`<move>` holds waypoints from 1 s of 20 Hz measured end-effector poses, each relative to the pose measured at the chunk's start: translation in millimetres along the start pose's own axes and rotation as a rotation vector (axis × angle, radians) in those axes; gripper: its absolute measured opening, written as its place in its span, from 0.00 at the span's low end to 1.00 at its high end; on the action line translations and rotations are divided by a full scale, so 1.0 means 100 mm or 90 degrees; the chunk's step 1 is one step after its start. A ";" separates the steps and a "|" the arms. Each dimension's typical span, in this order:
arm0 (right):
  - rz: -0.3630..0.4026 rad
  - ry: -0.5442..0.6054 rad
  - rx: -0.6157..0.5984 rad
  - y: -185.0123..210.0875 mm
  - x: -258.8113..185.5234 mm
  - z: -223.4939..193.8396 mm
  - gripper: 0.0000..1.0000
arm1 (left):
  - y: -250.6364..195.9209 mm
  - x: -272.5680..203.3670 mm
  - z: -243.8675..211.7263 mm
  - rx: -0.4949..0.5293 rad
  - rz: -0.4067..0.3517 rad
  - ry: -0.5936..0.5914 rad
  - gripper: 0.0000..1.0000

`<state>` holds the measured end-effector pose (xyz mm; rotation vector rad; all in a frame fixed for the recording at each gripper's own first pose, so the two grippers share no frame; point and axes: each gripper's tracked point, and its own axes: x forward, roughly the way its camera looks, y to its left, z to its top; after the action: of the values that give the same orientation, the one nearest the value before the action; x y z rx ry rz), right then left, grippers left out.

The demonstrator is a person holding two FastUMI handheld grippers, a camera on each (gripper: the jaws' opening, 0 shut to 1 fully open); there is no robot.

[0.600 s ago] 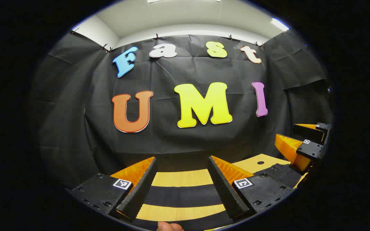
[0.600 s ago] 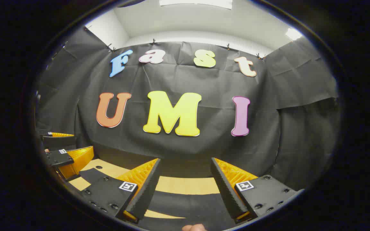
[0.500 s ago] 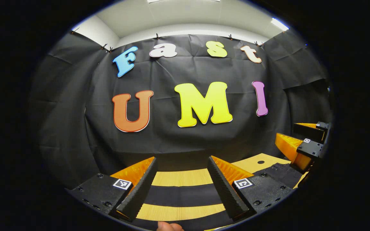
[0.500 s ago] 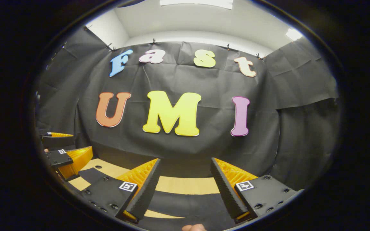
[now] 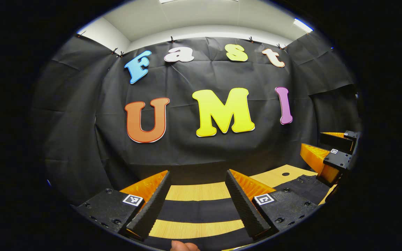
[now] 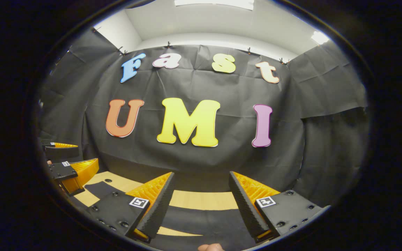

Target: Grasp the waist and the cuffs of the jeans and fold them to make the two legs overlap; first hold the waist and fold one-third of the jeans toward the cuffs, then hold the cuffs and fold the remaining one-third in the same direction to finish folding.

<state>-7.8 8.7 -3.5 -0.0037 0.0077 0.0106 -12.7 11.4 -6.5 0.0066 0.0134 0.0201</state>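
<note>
Two claws hang above a pale wooden table (image 5: 201,191), each with its fingers spread apart and nothing between them. Black jeans (image 5: 201,211) lie flat across the table beneath them, running toward the table's right edge in the left gripper view. The left claw (image 5: 195,204) hovers over the cloth without touching it, and the right claw (image 6: 199,205) does likewise. Seen from the left gripper view, the right claw sits near the table's right edge, just above the jeans.

Wooden table (image 5: 201,191) with a small dark hole (image 5: 285,174) near its far edge, black cloth wall (image 5: 82,139) clipped along the top, white ceiling (image 6: 201,21), 2 lights (image 6: 318,36)
</note>
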 end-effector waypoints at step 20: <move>-0.048 0.095 -0.064 -0.74 -0.30 -0.53 0.93 | 0.61 -1.40 -1.89 -0.444 0.141 0.435 0.99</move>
<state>-37.7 -66.1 -55.9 -0.1050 0.1561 -0.0645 -156.8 70.6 -193.2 -0.6970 0.6875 0.2477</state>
